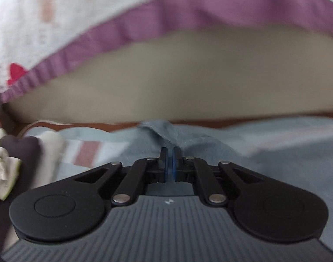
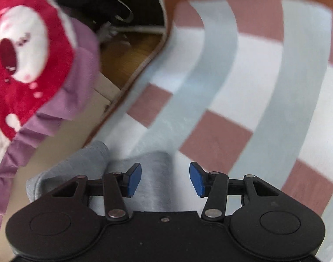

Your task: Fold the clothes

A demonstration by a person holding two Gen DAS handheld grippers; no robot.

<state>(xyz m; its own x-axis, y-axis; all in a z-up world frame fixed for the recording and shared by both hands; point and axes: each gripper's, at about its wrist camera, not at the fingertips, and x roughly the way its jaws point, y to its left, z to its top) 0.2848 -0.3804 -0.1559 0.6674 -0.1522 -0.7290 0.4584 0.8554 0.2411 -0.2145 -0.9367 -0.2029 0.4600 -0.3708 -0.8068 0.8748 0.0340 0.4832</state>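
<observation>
Grey-blue cloth of the garment (image 1: 157, 133) is pinched between my left gripper (image 1: 170, 152), jaws clenched on a raised fold at the bed's far edge (folded clothes (image 1: 11, 157) sit off to the left). My right gripper (image 2: 165, 178) hangs released, blue pads (image 2: 134, 179) apart over the same garment's grey fabric (image 2: 151, 187), which lies on the checked blanket (image 2: 243, 87).

Your left gripper (image 1: 170, 152) sits on the garment (image 1: 210, 148), a fold of it between the jaws. The garment lies on the blanket (image 2: 253, 87). Left of it you have a pile of clothes (image 1: 15, 157). Beyond the blanket's edge hangs a frilled cloth (image 1: 144, 28). Your right gripper (image 2: 165, 179) hovers over the garment (image 2: 153, 174), the blanket stretching ahead and right.
</observation>
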